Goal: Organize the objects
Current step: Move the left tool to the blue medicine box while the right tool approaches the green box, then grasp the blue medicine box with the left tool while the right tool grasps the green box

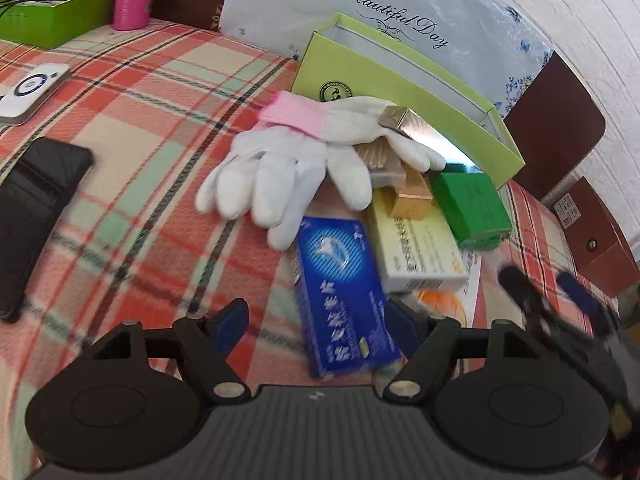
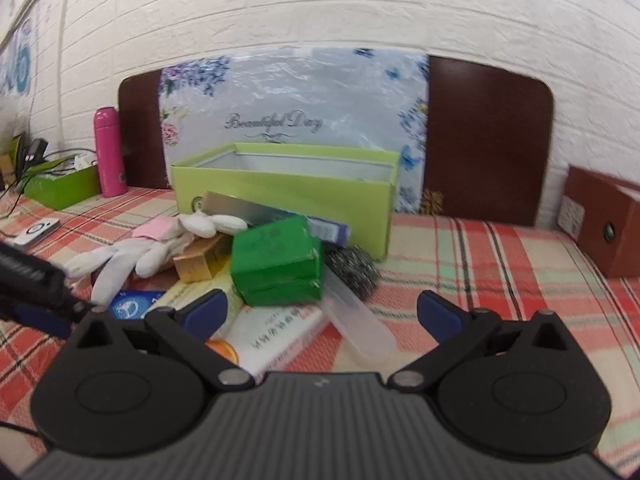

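The left claw (image 1: 316,320) is released, its blue pads set wide with the blue carton (image 1: 344,296) lying between them; neither pad visibly presses on it. The carton lies flat on the plaid bed cover (image 1: 152,92), long axis running away from the claw. It looks like light, stiff cardboard with a glossy, somewhat slick face; the best hold would be across its narrow width near the middle, squeezing gently so the walls do not buckle.

Just beyond it and to the right lies a pale yellow carton (image 1: 416,248), with a gold box (image 1: 412,196) on its far end and a green box (image 1: 472,208) further right. All look rigid and light, best taken by their flat sides. Ahead and left, the white gloves (image 1: 288,172) drape over the heap. They are soft and limp, so a pinch at the pink cuff would suit, and lifting them may drag the boxes beneath.

The right claw (image 2: 322,316) is likewise released and holds nothing. Between its pads lie a clear plastic tube (image 2: 360,328) and, to the left, a white printed carton (image 2: 276,340). The tube looks smooth and liable to roll. Past it sits a steel scourer (image 2: 354,268), springy and easily snagged.

Farthest out stands the open lime-green box (image 2: 288,188), probably the destination for these things.
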The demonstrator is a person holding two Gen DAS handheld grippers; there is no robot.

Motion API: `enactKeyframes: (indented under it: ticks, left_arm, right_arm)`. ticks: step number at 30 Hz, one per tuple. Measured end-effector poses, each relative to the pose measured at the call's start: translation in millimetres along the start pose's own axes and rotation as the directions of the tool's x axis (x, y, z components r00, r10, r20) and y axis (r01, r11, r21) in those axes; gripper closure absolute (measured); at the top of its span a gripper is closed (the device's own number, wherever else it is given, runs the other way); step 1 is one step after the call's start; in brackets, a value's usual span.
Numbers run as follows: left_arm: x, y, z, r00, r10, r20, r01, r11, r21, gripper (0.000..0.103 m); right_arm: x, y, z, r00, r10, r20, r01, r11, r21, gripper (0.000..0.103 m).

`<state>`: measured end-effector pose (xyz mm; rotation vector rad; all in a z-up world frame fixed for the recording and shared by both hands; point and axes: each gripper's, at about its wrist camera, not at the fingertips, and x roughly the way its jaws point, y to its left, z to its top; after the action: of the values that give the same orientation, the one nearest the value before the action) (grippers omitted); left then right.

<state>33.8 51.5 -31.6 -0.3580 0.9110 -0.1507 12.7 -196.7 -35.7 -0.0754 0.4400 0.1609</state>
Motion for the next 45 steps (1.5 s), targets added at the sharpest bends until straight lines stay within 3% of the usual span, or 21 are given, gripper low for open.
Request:
enactKeyframes:
  ticks: [3,7,8,9,14,19,21,23,28,31,34,36,45]
  left_arm:
    - [-2.3,0.5,-3.4,1.000,-0.010,-0.019,0.010,1.000,0.012,0.024]
    - [7.8,-12.2,-6.2,0.999,-0.016,-0.031,0.017,1.000,0.021,0.021]
    - [12.0,-15.8,-6.2,0.999,-0.015,-0.034,0.016,1.000,0.024,0.020]
    - [16.8,-19.2,-6.3,0.999,-0.012,-0.040,0.013,1.000,0.027,0.020]
    - [32.7,-34.3,-2.6,0.999,0.040,-0.007,-0.039,0.995,0.087,0.019]
    - [41.9,-39.9,-5.9,0.997,0.067,0.038,-0.074,0.971,0.228,0.019]
    - [39.5,-41.6,-12.9,0.994,0.094,0.056,-0.107,0.944,0.311,0.034]
    - [33.2,-38.7,-19.2,0.993,0.102,0.061,-0.118,0.922,0.370,0.039]
    - [11.5,-22.4,-28.9,0.999,0.054,0.008,-0.052,0.919,0.391,0.040]
    - [12.3,-20.9,-28.3,0.997,0.077,0.027,-0.082,0.929,0.361,0.026]
    - [20.5,-25.4,-21.7,0.993,0.112,0.032,-0.116,0.931,0.345,0.026]
    - [22.5,-29.7,-20.4,0.994,0.109,0.025,-0.111,0.922,0.370,0.032]
    - [25.6,-33.1,-23.5,0.994,0.104,0.044,-0.113,0.911,0.397,0.031]
  right_arm:
    - [18.4,15.7,10.7,1.000,0.009,0.012,-0.008,0.998,-0.060,0.013]
    - [44.6,27.6,18.3,0.999,0.030,-0.020,-0.032,0.996,-0.079,0.017]
    - [48.7,30.2,17.9,0.999,0.035,-0.025,-0.037,0.995,-0.091,0.023]
    - [51.3,32.5,17.3,0.999,0.037,-0.028,-0.040,0.993,-0.110,0.044]
    - [31.8,21.7,18.5,0.999,0.038,-0.008,-0.039,0.997,-0.066,0.043]
    - [-2.9,0.9,11.8,0.992,0.118,-0.048,-0.118,0.993,-0.011,0.043]
    - [-14.5,-8.4,2.5,0.986,0.150,-0.080,-0.148,0.989,0.026,0.043]
    - [-27.0,-12.8,-9.4,0.980,0.164,-0.112,-0.160,0.986,0.041,0.043]
    - [-47.0,-17.9,-35.8,0.961,0.181,-0.209,-0.181,0.983,0.020,0.042]
    - [-46.8,-15.5,-45.6,0.957,0.165,-0.238,-0.170,0.985,0.002,0.036]
    - [-41.9,-12.0,-44.6,0.961,0.152,-0.229,-0.156,0.988,0.002,0.033]
    - [-39.6,-10.1,-42.8,0.967,0.139,-0.213,-0.142,0.990,0.000,0.024]
    - [-28.0,-8.9,-48.2,0.955,0.121,-0.273,-0.125,0.992,0.001,0.031]
